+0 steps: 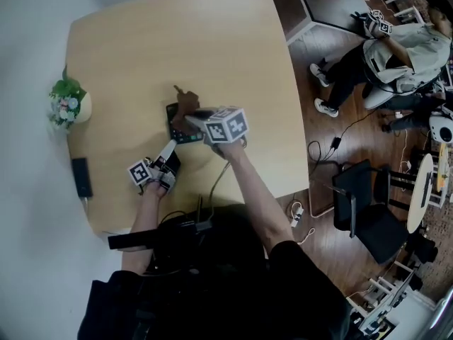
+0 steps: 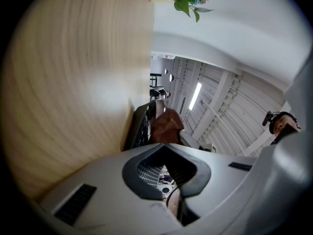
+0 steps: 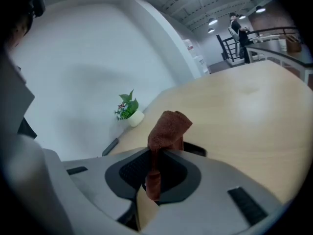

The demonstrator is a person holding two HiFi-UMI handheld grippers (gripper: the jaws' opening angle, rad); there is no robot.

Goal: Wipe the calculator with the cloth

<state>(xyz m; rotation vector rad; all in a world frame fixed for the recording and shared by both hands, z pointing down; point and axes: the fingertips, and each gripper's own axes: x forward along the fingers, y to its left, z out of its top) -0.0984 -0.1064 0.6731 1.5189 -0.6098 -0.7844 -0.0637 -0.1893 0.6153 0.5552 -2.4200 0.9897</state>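
Note:
A dark calculator [image 1: 177, 127] lies flat near the middle of the light wooden table [image 1: 212, 41]. My right gripper [image 1: 191, 118] is shut on a brown cloth [image 1: 185, 103], which is over the calculator's far part. In the right gripper view the cloth [image 3: 167, 129] stands up out of the shut jaws [image 3: 164, 153], and a dark edge of the calculator [image 3: 196, 150] shows just behind it. My left gripper [image 1: 170, 150] is shut, its tips at the calculator's near edge. In the left gripper view the calculator [image 2: 141, 129] and cloth [image 2: 167, 125] lie just ahead of that gripper [image 2: 164, 150].
A small potted plant [image 1: 69, 105] stands at the table's left edge, and a black flat device [image 1: 81, 177] lies near the front left corner. A cable [image 1: 214, 184] runs off the front edge. A seated person [image 1: 400, 52] and a black chair [image 1: 368, 207] are on the right.

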